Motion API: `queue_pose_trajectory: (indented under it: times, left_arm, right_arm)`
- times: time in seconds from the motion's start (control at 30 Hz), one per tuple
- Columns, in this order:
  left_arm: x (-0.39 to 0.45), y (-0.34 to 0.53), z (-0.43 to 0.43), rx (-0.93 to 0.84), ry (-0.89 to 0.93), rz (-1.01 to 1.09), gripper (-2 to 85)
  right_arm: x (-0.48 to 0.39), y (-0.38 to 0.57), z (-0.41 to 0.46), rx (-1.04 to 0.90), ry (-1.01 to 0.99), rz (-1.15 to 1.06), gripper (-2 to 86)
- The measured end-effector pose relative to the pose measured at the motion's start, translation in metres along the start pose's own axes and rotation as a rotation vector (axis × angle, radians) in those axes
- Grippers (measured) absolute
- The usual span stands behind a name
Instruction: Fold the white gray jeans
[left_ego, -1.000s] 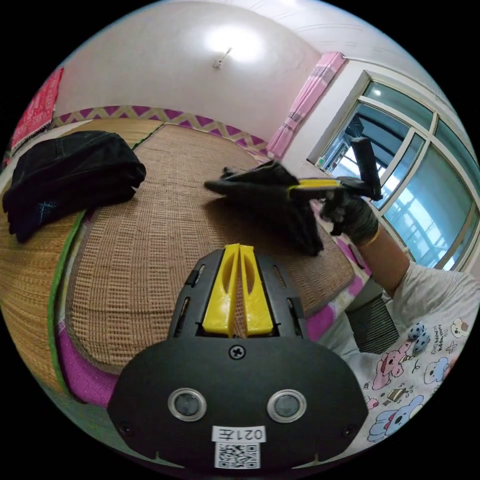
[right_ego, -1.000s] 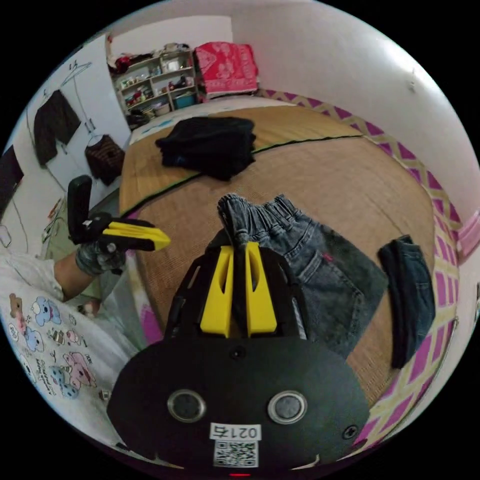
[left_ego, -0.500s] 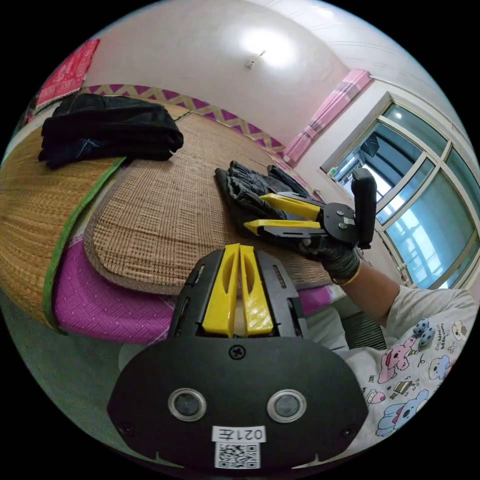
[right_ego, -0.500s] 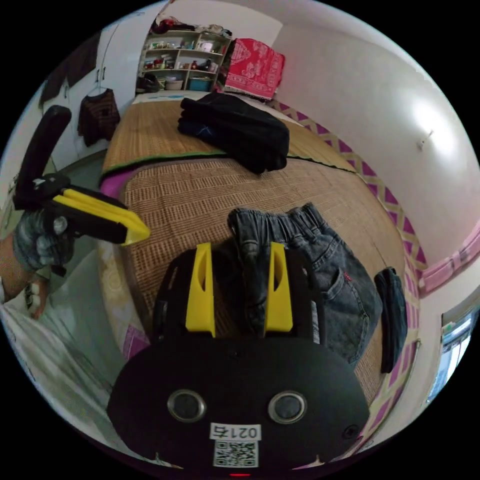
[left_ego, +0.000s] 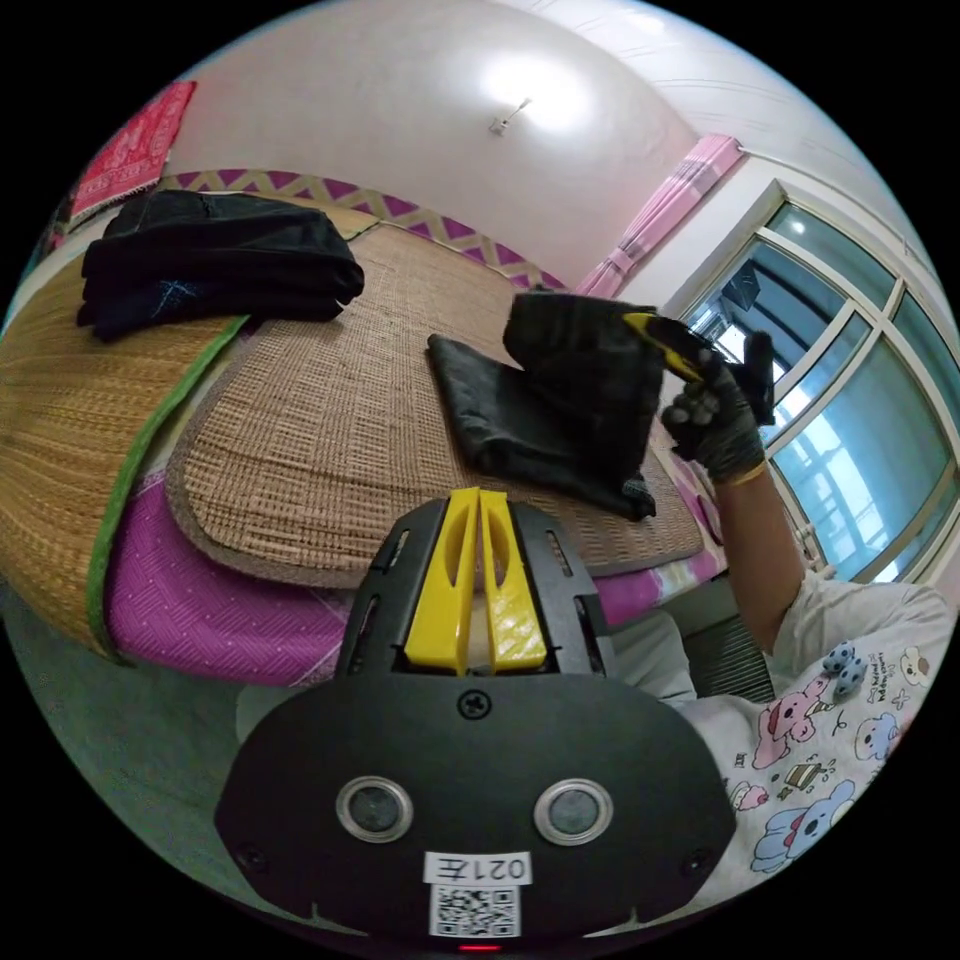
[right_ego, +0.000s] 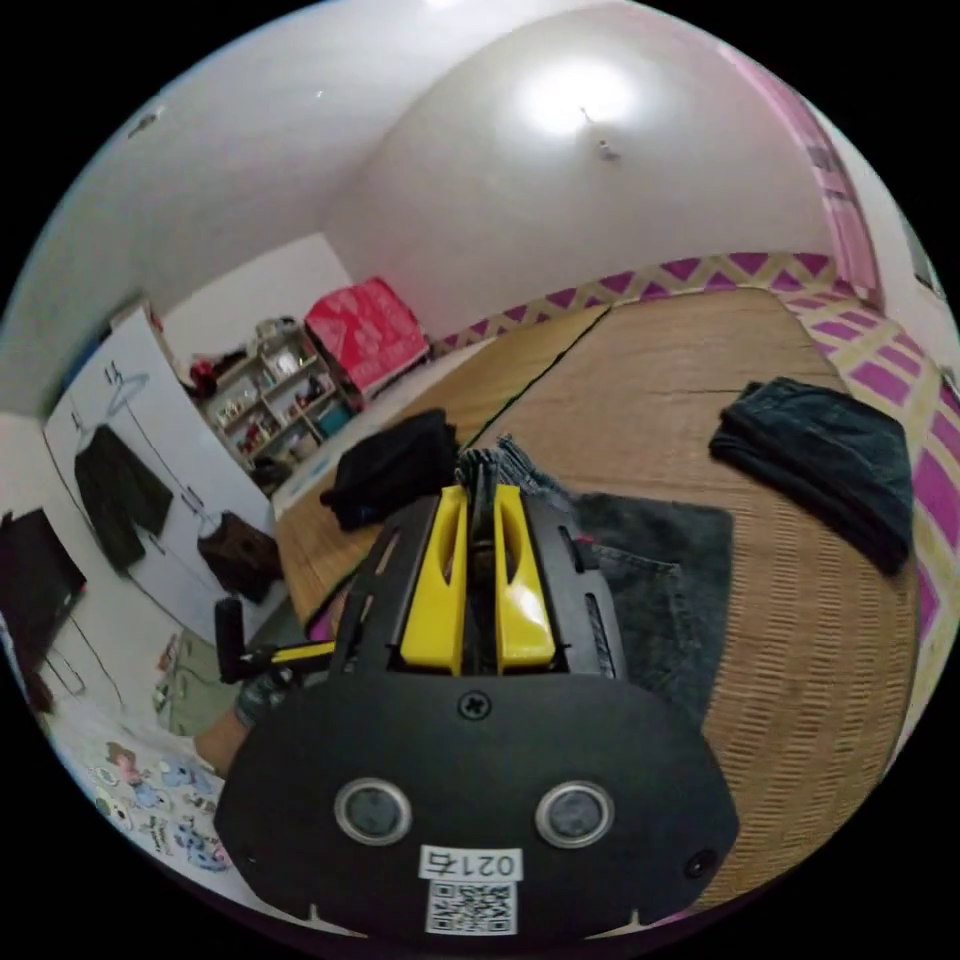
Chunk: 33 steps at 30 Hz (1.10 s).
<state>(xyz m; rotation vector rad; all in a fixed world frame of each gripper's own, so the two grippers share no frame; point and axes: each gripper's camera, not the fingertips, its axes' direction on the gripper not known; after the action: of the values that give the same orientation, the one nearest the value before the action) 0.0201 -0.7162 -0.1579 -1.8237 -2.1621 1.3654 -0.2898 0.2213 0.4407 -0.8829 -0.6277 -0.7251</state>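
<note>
1. Left gripper view: the left gripper (left_ego: 478, 498) sits at 6 o'clock with its yellow jaws pressed together on nothing, hanging off the near edge of the woven mat (left_ego: 320, 430), above the purple mattress edge (left_ego: 210, 620).
2. At 2 o'clock the right gripper (left_ego: 660, 338), held by a gloved hand (left_ego: 712, 428), is lifting the waistband end of the gray jeans (left_ego: 560, 400); the rest of the jeans lies flat on the mat toward its right-hand edge.
3. Bare mat lies open between the jeans and the stack of dark folded clothes (left_ego: 215, 262) at 10 o'clock, which rests on a second straw mat (left_ego: 60, 420) with a green border.
4. A window (left_ego: 840, 400) and a pink curtain (left_ego: 665, 215) stand at 2 to 3 o'clock; the person's printed shirt (left_ego: 830, 740) is cut off by the frame's rim at 4 o'clock.
5. The raised denim hides the right gripper's jaw tips here.
6. Right gripper view: the right gripper (right_ego: 478, 500) is clamped on the bunched waistband of the gray jeans (right_ego: 650, 570), both jaws pressing the fabric.
7. A folded dark garment (right_ego: 830, 460) lies apart at 2 o'clock near the mat's edge.
8. The dark stack (right_ego: 395, 470) sits at 10 o'clock; shelves (right_ego: 270, 400) and hanging clothes (right_ego: 120, 490) line the wall beyond.
9. The left gripper (right_ego: 300, 652) is small and partly hidden at 8 o'clock.
</note>
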Motion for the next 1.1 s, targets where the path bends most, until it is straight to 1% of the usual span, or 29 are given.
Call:
queue_pose_trajectory:
  times: [0.07,0.1,0.13,0.17,0.2,0.27,0.3,0.33,0.37,0.4,0.47,0.5,0.57,0.63,0.7,0.8,0.87,0.9,0.97,1.0,1.03,1.07,1.1]
  left_arm:
    - [0.004,-0.006,0.009,-0.001,0.017,0.004,-0.9]
    - [0.006,-0.011,0.017,-0.006,0.028,0.005,-0.9]
    - [0.008,-0.016,0.025,-0.008,0.044,-0.001,-0.9]
    - [0.009,-0.019,0.029,-0.008,0.052,-0.003,-0.9]
    - [0.010,-0.025,0.037,-0.009,0.059,-0.008,-0.9]
    - [0.012,-0.035,0.048,-0.004,0.053,-0.024,-0.8]
    - [0.012,-0.040,0.054,0.006,0.041,-0.035,-0.8]
    - [0.010,-0.046,0.060,0.014,0.024,-0.057,-0.7]
    - [0.009,-0.048,0.064,0.016,0.016,-0.070,-0.7]
    - [0.005,-0.052,0.072,0.010,-0.001,-0.101,-0.7]
    - [-0.004,-0.056,0.086,-0.032,-0.036,-0.155,-0.9]
    - [-0.013,-0.057,0.094,-0.076,-0.030,-0.223,-0.9]
    - [-0.019,-0.057,0.098,-0.076,0.019,-0.262,-0.9]
    - [-0.017,-0.058,0.103,-0.076,0.030,-0.268,-0.9]
    - [-0.011,-0.060,0.106,-0.082,0.005,-0.253,-0.9]
    - [-0.005,-0.061,0.112,-0.081,0.007,-0.253,-0.9]
    - [-0.002,-0.062,0.114,-0.078,0.020,-0.258,-0.9]
    - [0.003,-0.062,0.116,-0.079,0.014,-0.250,-0.9]
    - [0.015,-0.064,0.119,-0.082,0.006,-0.198,-0.9]
    - [0.033,-0.065,0.117,-0.056,-0.023,-0.110,-0.9]
    - [0.059,-0.065,0.115,-0.022,-0.064,0.014,-0.8]
    - [0.073,-0.066,0.115,-0.017,-0.075,0.078,-0.8]
    - [0.104,-0.067,0.118,-0.013,-0.066,0.201,-0.6]
  right_arm:
    - [0.056,-0.001,-0.093,0.137,-0.001,0.096,3.3]
    - [0.071,0.002,-0.116,0.169,0.005,0.121,3.3]
    - [0.100,0.009,-0.160,0.227,0.019,0.170,3.5]
    - [0.129,0.020,-0.203,0.285,0.053,0.222,3.6]
    - [0.143,0.027,-0.223,0.311,0.079,0.248,3.7]
    - [0.200,0.059,-0.290,0.390,0.217,0.361,3.8]
    - [0.216,0.068,-0.302,0.393,0.255,0.395,3.8]
    - [0.249,0.085,-0.318,0.375,0.314,0.467,3.9]
    - [0.286,0.106,-0.327,0.357,0.331,0.549,3.9]
    - [0.305,0.117,-0.328,0.344,0.327,0.591,3.8]
    - [0.379,0.162,-0.320,0.238,0.263,0.831,3.6]
    - [0.393,0.173,-0.317,0.213,0.244,0.883,3.5]
    - [0.419,0.197,-0.320,0.271,0.114,0.940,3.4]
    - [0.420,0.189,-0.326,0.261,0.119,0.922,3.5]
    - [0.414,0.177,-0.334,0.243,0.170,0.878,3.6]
    - [0.409,0.174,-0.358,0.267,0.264,0.883,4.0]
    - [0.405,0.175,-0.367,0.215,0.381,0.876,4.8]
    - [0.402,0.173,-0.367,0.188,0.401,0.858,5.1]
    - [0.371,0.159,-0.365,0.125,0.540,0.757,6.3]
    - [0.358,0.152,-0.364,0.122,0.596,0.711,6.6]
    - [0.328,0.137,-0.360,0.117,0.730,0.603,7.2]
    - [0.295,0.121,-0.349,0.113,0.848,0.460,7.5]
    - [0.279,0.113,-0.341,0.107,0.887,0.389,7.7]
